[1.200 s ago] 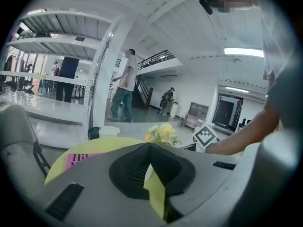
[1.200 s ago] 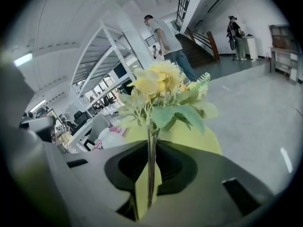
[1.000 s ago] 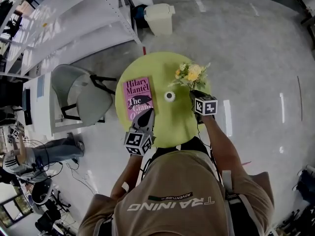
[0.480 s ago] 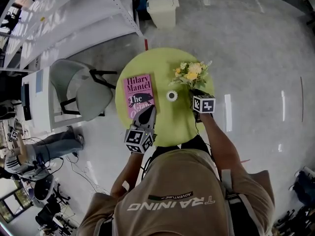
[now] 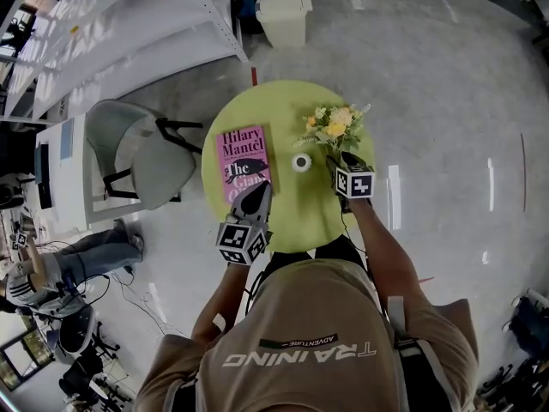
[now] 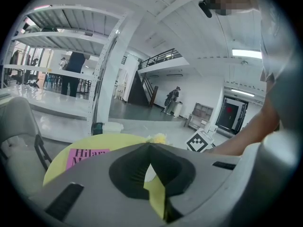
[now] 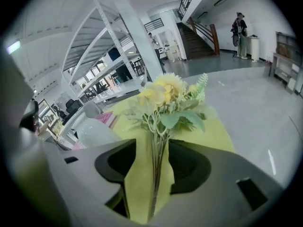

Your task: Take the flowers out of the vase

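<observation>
Head view, table (image 5: 296, 213): round, green.
Right gripper (image 5: 340, 161): nearer the flowers; my jaws had just been opening and stood wide, with the stems loose between them.
Left gripper (image 5: 255, 200): jaws together, empty.
Flowers (image 5: 334, 127): lay along my right jaws, blooms pointing away from me.
Vase (image 5: 300, 162): just left of the flowers, apart from them.

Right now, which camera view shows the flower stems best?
The right gripper view: the stems run close-up between the right gripper's jaws, which have just been opening. The head view shows the flowers small, from above; the left gripper view only a yellow bloom.
</observation>
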Motion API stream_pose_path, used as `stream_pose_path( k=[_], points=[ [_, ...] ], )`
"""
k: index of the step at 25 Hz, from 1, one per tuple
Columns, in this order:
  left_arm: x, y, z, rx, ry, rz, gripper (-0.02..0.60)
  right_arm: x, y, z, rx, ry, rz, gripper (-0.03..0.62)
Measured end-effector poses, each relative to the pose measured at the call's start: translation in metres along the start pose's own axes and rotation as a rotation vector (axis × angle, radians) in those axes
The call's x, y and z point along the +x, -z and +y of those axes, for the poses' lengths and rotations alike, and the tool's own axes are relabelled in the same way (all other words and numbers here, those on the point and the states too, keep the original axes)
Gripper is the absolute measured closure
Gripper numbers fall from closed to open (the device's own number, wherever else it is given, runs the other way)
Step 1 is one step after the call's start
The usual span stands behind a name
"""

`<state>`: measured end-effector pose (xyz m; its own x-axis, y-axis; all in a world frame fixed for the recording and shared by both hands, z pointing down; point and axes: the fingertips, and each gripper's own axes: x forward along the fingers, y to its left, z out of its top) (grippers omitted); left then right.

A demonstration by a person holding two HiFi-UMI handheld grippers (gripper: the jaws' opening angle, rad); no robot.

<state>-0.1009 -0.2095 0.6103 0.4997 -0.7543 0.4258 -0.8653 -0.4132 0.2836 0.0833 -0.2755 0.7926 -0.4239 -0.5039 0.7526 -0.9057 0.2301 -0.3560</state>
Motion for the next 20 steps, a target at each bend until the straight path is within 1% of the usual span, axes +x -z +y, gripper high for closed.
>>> stream_pose_path(
  k=[2,4,7,9,11,13,15,18,20],
  points=[
    [-0.005,0.000,-0.003,0.002,0.008,-0.011,0.580,-0.012,0.000,0.004,-0.007,0.008,-0.030,0.373],
    [-0.010,0.000,-0.006,0.005,0.017,-0.020,0.580,-0.027,-0.001,0.009,-0.005,0.009,-0.065,0.392],
    [-0.017,0.000,-0.013,0.012,0.027,-0.034,0.580,-0.054,-0.007,0.016,-0.043,0.009,-0.130,0.526],
    [-0.023,0.001,-0.015,0.012,0.029,-0.043,0.580,-0.070,-0.010,0.022,-0.095,0.016,-0.165,0.592],
    [-0.028,0.001,-0.016,0.014,0.029,-0.052,0.580,-0.085,-0.014,0.032,-0.143,0.002,-0.188,0.593],
    [-0.035,0.000,-0.017,0.018,0.027,-0.059,0.580,-0.100,-0.018,0.046,-0.187,-0.033,-0.212,0.594],
    [-0.041,-0.001,-0.018,0.021,0.024,-0.066,0.580,-0.117,-0.023,0.064,-0.223,-0.088,-0.242,0.594],
    [-0.047,-0.003,-0.021,0.025,0.025,-0.080,0.580,-0.141,-0.029,0.093,-0.246,-0.181,-0.285,0.595],
    [-0.050,-0.005,-0.024,0.030,0.029,-0.090,0.580,-0.154,-0.031,0.110,-0.270,-0.209,-0.296,0.595]
  ],
)
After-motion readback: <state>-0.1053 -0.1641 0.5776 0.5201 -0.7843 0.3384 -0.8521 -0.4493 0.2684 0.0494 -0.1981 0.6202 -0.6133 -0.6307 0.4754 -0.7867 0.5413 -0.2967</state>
